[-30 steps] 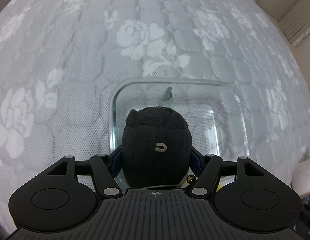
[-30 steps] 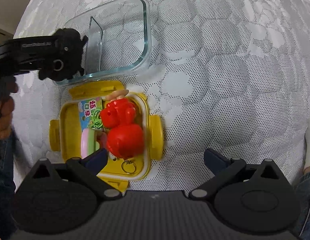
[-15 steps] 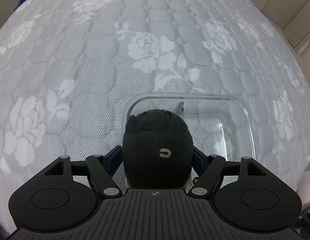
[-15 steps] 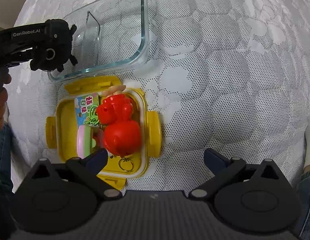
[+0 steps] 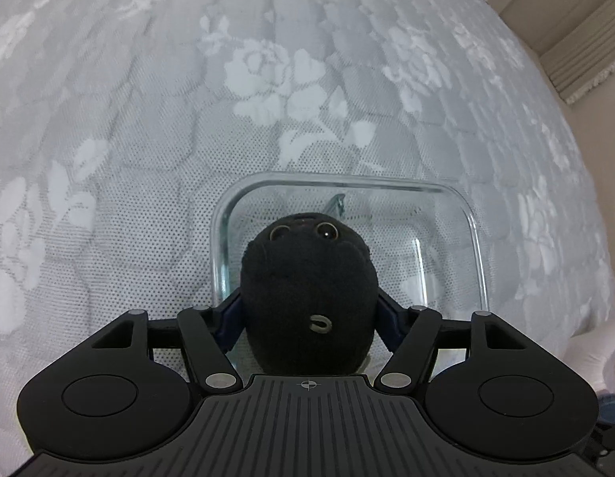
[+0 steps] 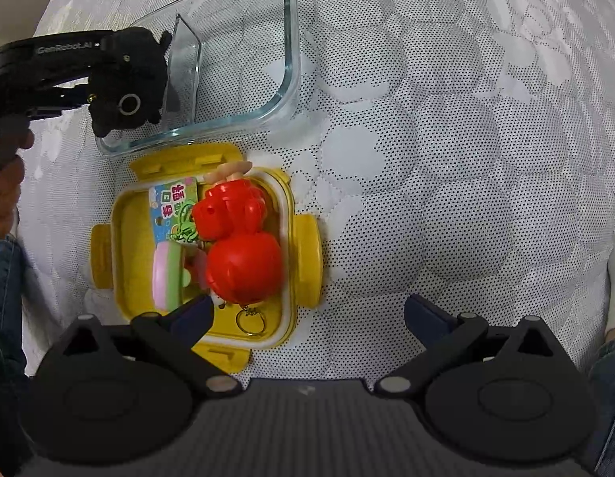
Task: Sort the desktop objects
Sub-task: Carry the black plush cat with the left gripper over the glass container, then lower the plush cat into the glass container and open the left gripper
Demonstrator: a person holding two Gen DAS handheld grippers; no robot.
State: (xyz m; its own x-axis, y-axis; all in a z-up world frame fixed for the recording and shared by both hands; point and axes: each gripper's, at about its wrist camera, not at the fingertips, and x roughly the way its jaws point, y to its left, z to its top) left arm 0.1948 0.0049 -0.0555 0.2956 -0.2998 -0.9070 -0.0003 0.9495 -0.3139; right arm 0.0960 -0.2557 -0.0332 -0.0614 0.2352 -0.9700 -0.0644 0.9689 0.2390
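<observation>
1. My left claw [image 5: 309, 310] is clamped on a small black plush toy with round glossy eyes [image 5: 307, 294], its blue pads pressing the toy's flanks so the soft body cannot slip.
2. I hold the toy face-forward above the near corner of the clear rectangular glass container [image 5: 476, 238], which sits empty on the grey quilted bedspread with white rose patterns [image 5: 148, 119]. I judge this is where the plush is meant to go.
3. In the right wrist view, the toy [image 6: 126, 83] hangs over the container's [image 6: 291, 59] left end, beside an inner glass divider, so it looks set to drop into the smaller compartment.
4. My right claw [image 6: 307, 310] stands wide with nothing between its fingers, parked above the open yellow plastic lunch box with side latches [image 6: 307, 246].
5. That box touches or sits just beside the glass one and already holds a red plastic figure on a keyring [image 6: 240, 238], a pink-and-green round toy [image 6: 166, 274] and a colourful printed card [image 6: 174, 206], which suggests one group is sorted.
6. Next, I think, comes lowering and releasing the plush clear of the rim.
</observation>
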